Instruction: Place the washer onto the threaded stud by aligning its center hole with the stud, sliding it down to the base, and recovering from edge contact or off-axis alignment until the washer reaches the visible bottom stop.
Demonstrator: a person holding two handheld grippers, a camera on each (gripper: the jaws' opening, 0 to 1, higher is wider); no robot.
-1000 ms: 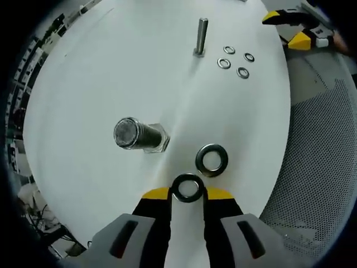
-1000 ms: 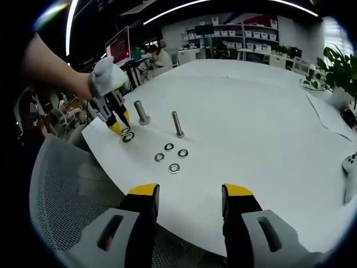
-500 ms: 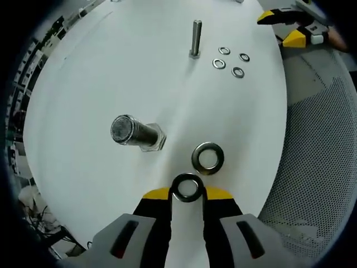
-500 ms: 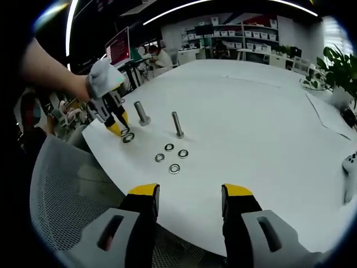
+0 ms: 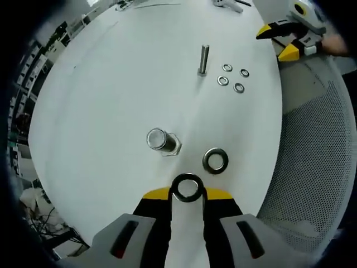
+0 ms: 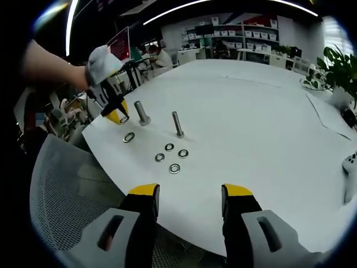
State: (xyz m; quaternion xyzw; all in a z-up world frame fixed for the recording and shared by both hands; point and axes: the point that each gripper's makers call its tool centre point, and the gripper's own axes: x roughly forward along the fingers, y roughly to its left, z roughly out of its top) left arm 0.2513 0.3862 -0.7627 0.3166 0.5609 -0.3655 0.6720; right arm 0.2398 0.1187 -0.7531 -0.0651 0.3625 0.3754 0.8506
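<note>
Though unlabelled, washer (image 5: 187, 188) in left claw (image 5: 187, 194)

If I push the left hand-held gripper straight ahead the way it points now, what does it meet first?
Probably the loose washer lying on the white table, just ahead and slightly right of the held washer; the thick stud sits left of that line. Depth is unclear.

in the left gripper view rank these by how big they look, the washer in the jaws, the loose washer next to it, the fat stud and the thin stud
1. Washer in the jaws, but it sits nearest the camera.
2. Fat stud and loose washer: too close to rank.
3. Thin stud, slim and farthest away.
</note>
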